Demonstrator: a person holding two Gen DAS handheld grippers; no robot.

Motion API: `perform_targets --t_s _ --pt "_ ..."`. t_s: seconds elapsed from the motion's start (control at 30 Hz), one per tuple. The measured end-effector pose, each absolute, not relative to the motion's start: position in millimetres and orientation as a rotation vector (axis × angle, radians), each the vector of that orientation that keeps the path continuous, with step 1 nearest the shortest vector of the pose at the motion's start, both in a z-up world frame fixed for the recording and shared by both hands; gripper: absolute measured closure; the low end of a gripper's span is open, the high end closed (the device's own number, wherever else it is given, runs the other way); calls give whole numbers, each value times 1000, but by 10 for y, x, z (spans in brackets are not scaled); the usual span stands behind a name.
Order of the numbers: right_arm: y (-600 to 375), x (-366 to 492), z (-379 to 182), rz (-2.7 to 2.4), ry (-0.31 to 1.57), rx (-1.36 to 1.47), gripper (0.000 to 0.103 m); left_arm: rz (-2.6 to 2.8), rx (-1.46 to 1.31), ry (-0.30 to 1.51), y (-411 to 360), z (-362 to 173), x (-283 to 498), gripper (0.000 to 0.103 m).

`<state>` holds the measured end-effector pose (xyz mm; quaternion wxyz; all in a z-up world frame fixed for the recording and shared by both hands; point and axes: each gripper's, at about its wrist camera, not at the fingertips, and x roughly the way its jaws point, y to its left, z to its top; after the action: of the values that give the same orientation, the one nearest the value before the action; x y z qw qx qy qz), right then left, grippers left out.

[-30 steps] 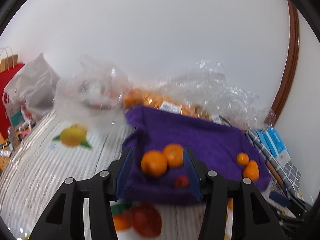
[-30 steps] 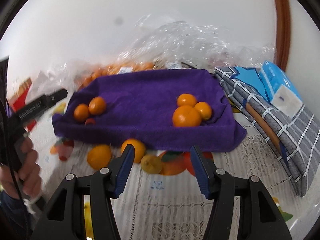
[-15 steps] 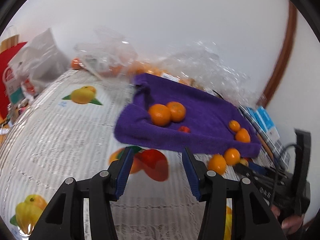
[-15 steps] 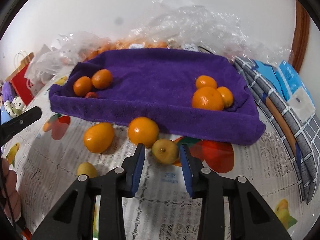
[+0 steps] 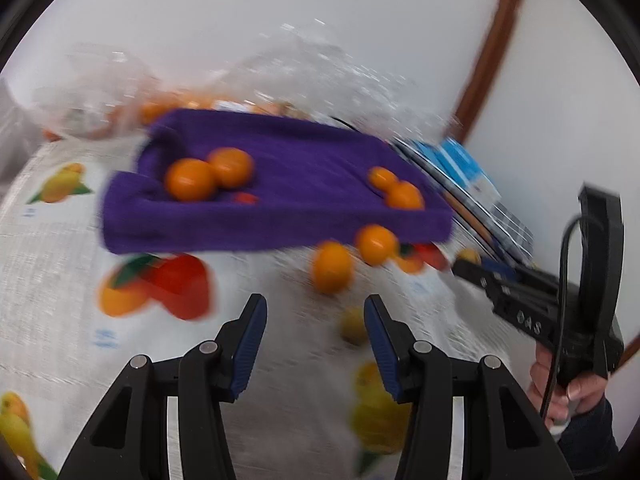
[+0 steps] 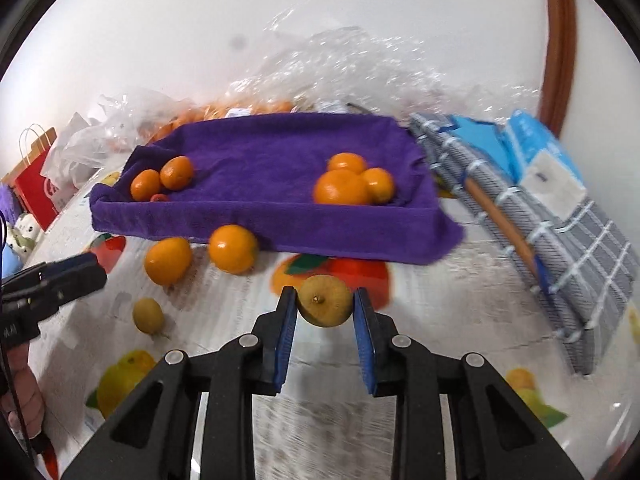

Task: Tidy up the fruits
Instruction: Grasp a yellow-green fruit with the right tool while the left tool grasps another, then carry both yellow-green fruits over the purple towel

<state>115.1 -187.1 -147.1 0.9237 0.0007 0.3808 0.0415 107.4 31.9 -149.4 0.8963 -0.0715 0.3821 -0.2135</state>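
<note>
A purple towel-lined tray (image 6: pixel 280 160) holds two oranges (image 6: pixel 162 178) at its left and three oranges (image 6: pixel 348 182) at its right. Two loose oranges (image 6: pixel 200 254) lie on the tablecloth in front of it, and a small yellow-green fruit (image 6: pixel 148 315) lies nearer. My right gripper (image 6: pixel 325 306) has its pads against both sides of a yellow-green fruit (image 6: pixel 325 300) on the cloth. My left gripper (image 5: pixel 316 332) is open and empty above the cloth, with the loose oranges (image 5: pixel 332 266) ahead of it. The left wrist view is blurred.
Clear plastic bags (image 6: pixel 340 68) with more oranges lie behind the tray by the wall. A folded grey checked cloth (image 6: pixel 560 240) with blue packets lies at the right. A red paper bag (image 6: pixel 36 172) stands at the far left. The tablecloth (image 6: pixel 440 320) has printed fruit.
My right gripper has moved forward and closed around the yellow-green fruit. My left gripper has swung right, toward the loose oranges in front of the tray.
</note>
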Motion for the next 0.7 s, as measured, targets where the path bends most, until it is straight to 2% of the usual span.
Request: perform_targets --t_s 0.23,0.27,0.3,0.57,0.7 --pt "-2119 905 -1332 94 747 20 75 -359 -58 858 -116 -1581 1071 55" --pt "-2123 885 -1316 91 743 9 75 -323 -44 870 -142 -1600 1105 61" --pt "-2140 856 -1289 86 736 3 75 -316 -40 886 -155 -1624 1137 78" --pt "-2159 606 -1233 109 716 11 75 -447 -286 786 191 -1570 1055 78" --pt "-2142 555 -1252 122 732 55 75 -450 -283 773 174 -1556 1037 78"
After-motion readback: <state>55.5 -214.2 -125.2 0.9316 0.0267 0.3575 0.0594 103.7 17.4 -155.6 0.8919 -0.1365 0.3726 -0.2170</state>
